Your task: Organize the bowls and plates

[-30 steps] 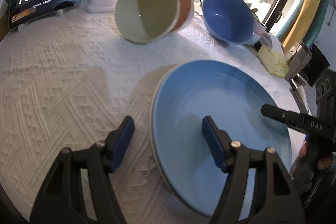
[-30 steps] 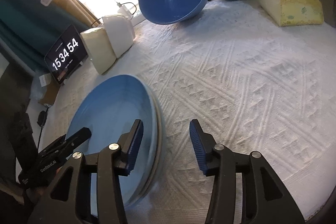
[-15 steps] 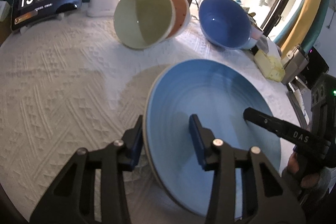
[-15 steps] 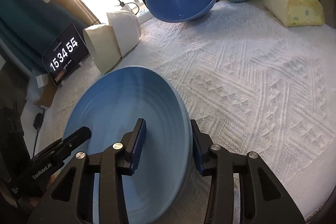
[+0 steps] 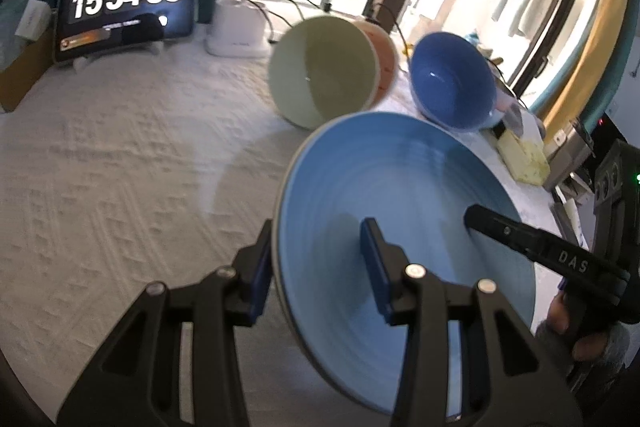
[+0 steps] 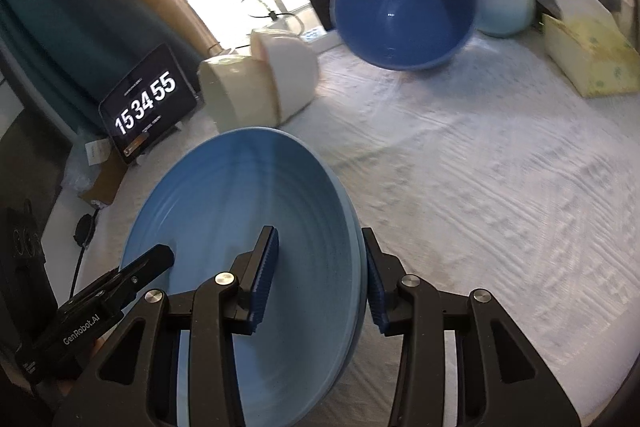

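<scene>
**Blue plates, pinched at both rims**

Stacked blue plates (image 5: 400, 195) – glazed, ridged, stiff, likely heavy, slippery and breakable – ride tilted above the white-clothed bench (image 5: 120, 167). Left hand-held gripper (image 5: 316, 267) is clamped on one rim, right hand-held gripper (image 6: 320, 275) on the opposite – opposed rim holds look the safest purchase.

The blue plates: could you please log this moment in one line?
left gripper: shut on stacked blue ceramic plates | right gripper: shut on opposite rim | stack tilted

Both wrist fisheyes are angling down, close over the white textured tablecloth (image 5: 120, 187), from opposite sides, sharing the stacked light-blue ceramic plates (image 5: 400, 187) (image 6: 240, 207).
</scene>
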`<state>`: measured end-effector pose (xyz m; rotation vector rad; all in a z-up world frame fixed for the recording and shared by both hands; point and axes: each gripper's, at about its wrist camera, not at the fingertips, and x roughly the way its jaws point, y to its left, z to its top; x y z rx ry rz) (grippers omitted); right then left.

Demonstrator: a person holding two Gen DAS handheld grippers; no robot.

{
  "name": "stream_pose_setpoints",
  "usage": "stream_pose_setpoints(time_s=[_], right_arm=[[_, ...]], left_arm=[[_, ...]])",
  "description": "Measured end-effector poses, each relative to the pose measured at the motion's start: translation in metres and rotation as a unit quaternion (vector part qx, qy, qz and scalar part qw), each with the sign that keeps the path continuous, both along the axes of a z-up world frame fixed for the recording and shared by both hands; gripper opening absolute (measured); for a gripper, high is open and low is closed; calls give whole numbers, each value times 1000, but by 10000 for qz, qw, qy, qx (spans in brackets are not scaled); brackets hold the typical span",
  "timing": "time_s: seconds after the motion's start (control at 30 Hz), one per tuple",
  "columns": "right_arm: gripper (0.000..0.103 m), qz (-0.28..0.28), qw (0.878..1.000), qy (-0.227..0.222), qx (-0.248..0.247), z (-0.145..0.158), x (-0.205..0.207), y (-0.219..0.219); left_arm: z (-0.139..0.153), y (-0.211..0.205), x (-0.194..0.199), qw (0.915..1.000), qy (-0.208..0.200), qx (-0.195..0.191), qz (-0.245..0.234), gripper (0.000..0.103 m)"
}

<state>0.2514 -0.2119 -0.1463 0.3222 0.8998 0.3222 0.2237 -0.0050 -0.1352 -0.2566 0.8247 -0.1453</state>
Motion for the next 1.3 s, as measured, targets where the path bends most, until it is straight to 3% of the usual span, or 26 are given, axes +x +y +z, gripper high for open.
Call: stream_pose_setpoints(time_s=[0.53, 1.3], right_arm=[[43, 545, 9984, -69, -127, 9, 33, 76], [43, 1365, 9902, 70, -283, -10, 94, 179]], left_arm=[[4, 71, 1, 9985, -40, -79, 533, 43], [-28, 161, 16, 9898, 56, -96, 1421, 43]])
